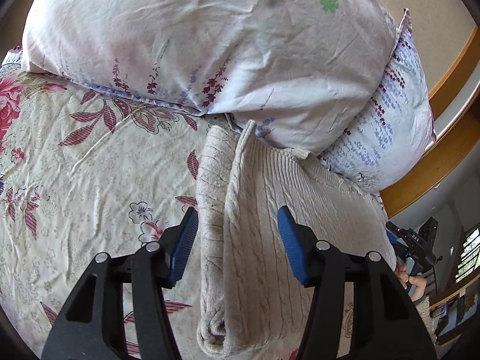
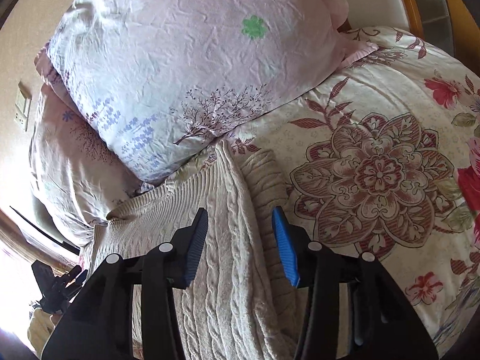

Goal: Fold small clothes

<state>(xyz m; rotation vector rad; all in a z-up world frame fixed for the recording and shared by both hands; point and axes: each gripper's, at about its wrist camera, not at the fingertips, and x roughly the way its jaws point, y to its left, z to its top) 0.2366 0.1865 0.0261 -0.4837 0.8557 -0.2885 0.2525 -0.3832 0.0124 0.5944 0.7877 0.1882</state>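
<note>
On the floral bedsheet point(image 1: 75, 162), one cream cable-knit sweater point(image 1: 255, 240) lies partly folded, its far end touching the lower of two stacked pillows point(image 2: 180, 69). The left gripper point(image 1: 237, 240) hangs over it with both blue-padded fingers point(image 1: 183, 246) spread wide, pinching nothing. The right gripper point(image 2: 240, 240) likewise has its two fingers point(image 2: 285, 246) apart above the knit; contact with the fabric cannot be told.

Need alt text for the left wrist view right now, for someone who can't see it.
The open left gripper hovers over a cream cable-knit sweater, partly folded lengthwise on a floral bedspread. Two stacked floral pillows lie just beyond the sweater, touching its far end.
</note>
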